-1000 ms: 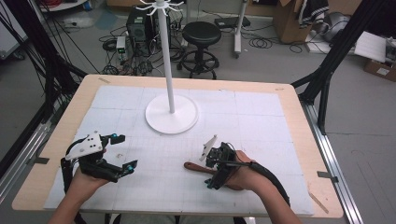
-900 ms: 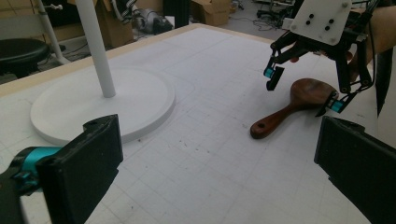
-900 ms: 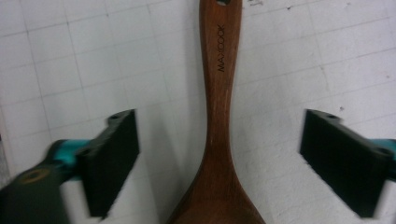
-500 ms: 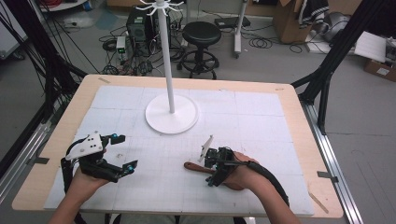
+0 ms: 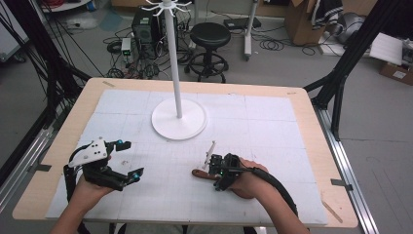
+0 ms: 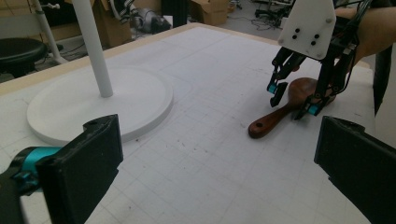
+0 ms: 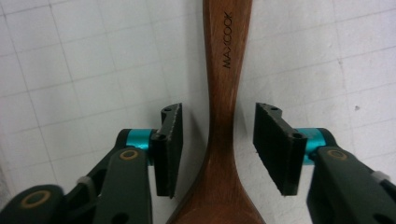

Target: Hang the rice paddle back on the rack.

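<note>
My high view looks forward and down from above the near edge of the table (image 5: 311, 105), taking in its whole top and the floor beyond. My left gripper view sits low by the near left, facing across the mat toward the right gripper (image 6: 295, 100) and the white stand (image 6: 100, 100). My right gripper view looks straight down, very close on the wooden spoon (image 7: 224, 93). All three share that spoon.

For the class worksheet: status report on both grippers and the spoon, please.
Right gripper fingers closing around wooden spoon neck, not yet touching. Left gripper open, idle. Spoon flat on the mat, nothing in the way.
</note>
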`<state>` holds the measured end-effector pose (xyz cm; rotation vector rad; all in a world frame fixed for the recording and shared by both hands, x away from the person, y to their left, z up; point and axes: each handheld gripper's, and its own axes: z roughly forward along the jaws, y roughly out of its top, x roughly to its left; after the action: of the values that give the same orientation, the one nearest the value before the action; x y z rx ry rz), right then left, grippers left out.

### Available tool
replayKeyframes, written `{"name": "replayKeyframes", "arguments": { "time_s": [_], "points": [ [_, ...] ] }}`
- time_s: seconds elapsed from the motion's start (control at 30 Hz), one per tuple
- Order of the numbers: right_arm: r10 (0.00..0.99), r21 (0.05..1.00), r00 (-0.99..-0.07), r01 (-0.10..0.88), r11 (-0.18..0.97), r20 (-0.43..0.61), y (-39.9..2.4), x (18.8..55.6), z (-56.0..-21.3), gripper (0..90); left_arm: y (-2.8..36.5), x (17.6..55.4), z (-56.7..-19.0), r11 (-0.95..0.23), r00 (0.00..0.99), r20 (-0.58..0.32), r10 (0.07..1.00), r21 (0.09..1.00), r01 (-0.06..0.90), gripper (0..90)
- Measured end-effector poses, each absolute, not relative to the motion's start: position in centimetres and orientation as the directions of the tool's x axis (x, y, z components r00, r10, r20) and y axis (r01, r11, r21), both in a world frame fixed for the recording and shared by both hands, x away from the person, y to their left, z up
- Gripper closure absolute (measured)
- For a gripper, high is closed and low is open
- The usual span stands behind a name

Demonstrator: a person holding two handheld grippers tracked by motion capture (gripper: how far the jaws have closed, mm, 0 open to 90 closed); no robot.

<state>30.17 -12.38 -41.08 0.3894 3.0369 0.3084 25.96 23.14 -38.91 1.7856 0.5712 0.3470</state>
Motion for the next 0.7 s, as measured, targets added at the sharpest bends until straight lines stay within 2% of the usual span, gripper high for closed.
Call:
{"name": "replayKeyframes", "arguments": {
  "time_s": [0.23, 0.7],
  "points": [
    [0.256, 0.170, -0.966, 0.246, 0.954, -0.036, -11.87, 30.24, -41.06, 59.0, 23.14, 25.95, -38.90, -0.211, 0.837, -0.056, 0.545, 0.957, 0.201, 1.7],
    [0.278, 0.164, -0.961, 0.276, 0.947, 0.010, -11.87, 30.70, -41.15, 66.0, 23.09, 25.96, -38.92, -0.212, 0.839, -0.057, 0.541, 0.956, 0.201, 1.7]
  ]
}}
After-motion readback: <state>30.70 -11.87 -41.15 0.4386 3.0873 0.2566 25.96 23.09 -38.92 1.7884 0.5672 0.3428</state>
